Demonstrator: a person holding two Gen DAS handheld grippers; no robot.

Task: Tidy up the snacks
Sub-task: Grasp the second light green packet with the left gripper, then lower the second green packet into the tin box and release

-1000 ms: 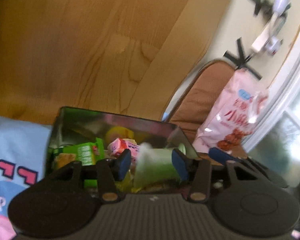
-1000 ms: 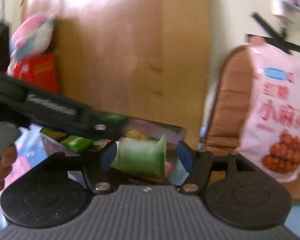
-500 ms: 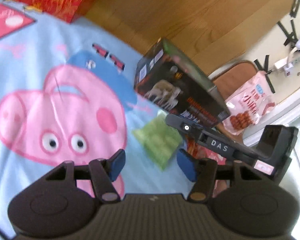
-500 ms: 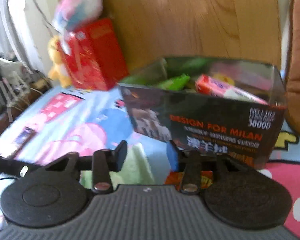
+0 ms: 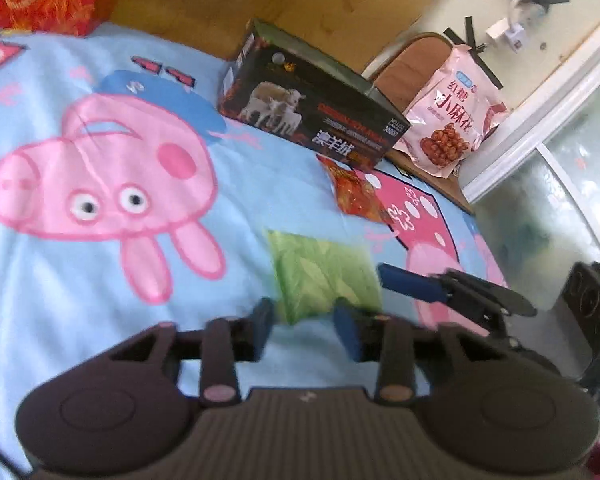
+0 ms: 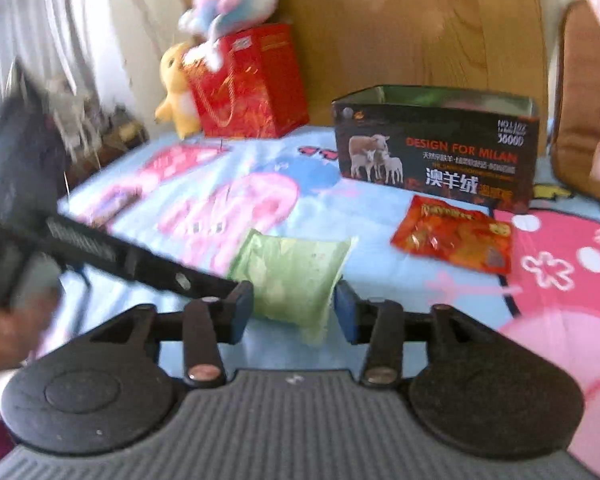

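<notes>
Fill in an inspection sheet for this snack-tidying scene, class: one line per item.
Surface: cartoon pig blanket.
Job's things: green packet and red packet lie on the blanket; open black tin behind.
Clutter: red gift bag, plush toys, pink snack bag.
Grippers: left gripper open, empty; right gripper open around the green packet.
Cables: wall plug.
Surroundings: wooden headboard.
</notes>
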